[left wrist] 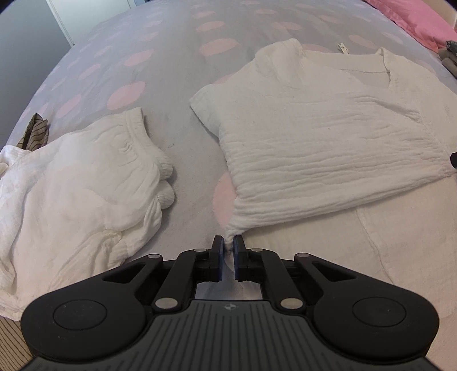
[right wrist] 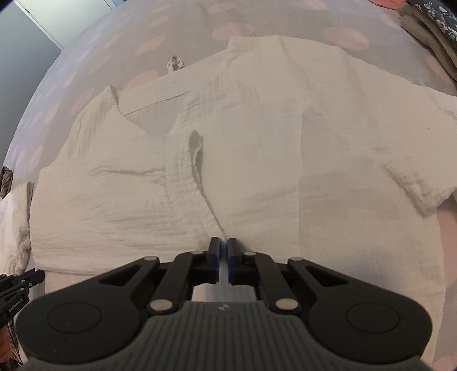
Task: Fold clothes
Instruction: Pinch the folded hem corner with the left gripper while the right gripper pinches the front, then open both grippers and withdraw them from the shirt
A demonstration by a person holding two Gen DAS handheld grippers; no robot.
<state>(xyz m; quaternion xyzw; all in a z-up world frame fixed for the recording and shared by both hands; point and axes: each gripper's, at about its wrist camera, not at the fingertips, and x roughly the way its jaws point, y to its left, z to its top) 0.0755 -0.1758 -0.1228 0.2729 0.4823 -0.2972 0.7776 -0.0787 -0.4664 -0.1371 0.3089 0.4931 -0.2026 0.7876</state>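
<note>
White crinkled cotton sits pinched between the blue pads of my left gripper (left wrist: 228, 247), which has its jaws drawn narrow on a bunched corner of the white shirt (left wrist: 328, 137). My right gripper (right wrist: 224, 248) is closed just as narrowly on a fold of the same shirt (right wrist: 228, 159), at the lower end of its open front slit. The shirt lies spread across the bed (left wrist: 171, 74), on a grey cover with pink dots, its lower part folded up over itself near the bed's near edge. To its left, apart from it, a second white garment (left wrist: 77, 177) lies crumpled. Pink bedding (left wrist: 414, 20) occupies the far right corner.
</note>
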